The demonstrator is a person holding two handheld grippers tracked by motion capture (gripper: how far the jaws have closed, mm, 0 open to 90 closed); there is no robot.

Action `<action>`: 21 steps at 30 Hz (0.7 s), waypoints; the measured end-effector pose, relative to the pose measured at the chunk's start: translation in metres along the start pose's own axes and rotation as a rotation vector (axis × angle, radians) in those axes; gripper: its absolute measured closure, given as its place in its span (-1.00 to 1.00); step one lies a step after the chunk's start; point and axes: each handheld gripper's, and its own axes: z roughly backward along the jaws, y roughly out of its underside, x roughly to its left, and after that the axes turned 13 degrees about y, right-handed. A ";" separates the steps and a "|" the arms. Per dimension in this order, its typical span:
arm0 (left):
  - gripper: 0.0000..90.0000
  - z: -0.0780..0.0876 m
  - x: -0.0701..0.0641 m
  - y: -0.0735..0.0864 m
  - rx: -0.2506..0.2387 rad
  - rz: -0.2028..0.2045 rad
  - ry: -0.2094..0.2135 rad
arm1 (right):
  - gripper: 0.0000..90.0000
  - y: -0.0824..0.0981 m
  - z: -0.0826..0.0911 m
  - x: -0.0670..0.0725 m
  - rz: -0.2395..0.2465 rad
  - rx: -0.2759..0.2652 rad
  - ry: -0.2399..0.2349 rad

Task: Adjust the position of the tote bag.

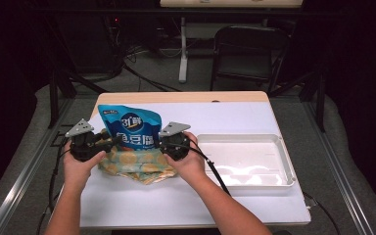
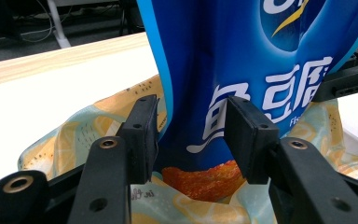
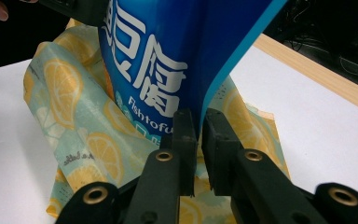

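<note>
Blue pouch [image 1: 129, 128] | upright, centre-left of frame, base in lemon-print bag [image 1: 137, 164] on bench | right tool [image 3: 198, 140] pinches its right edge; left tool [image 2: 191, 135] straddles left edge, pads apart | long axis vertical between tools

Glossy blue plastic snack pouch [image 1: 129, 129] with white lettering and an orange food picture near its base — stands upright, lower part sunk into the bag's mouth. Crumpled pale-teal fabric bag with orange-slice print [image 1: 137, 164] lies on the white table cover — left of centre.
</note>
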 end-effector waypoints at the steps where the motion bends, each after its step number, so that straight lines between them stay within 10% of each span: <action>1: 0.23 0.000 0.000 0.000 -0.002 0.002 0.000 | 0.91 0.000 0.000 0.000 -0.002 0.000 -0.001; 21: 0.66 0.002 -0.003 0.002 -0.046 -0.015 0.002 | 1.00 0.000 -0.001 0.002 0.004 -0.003 0.013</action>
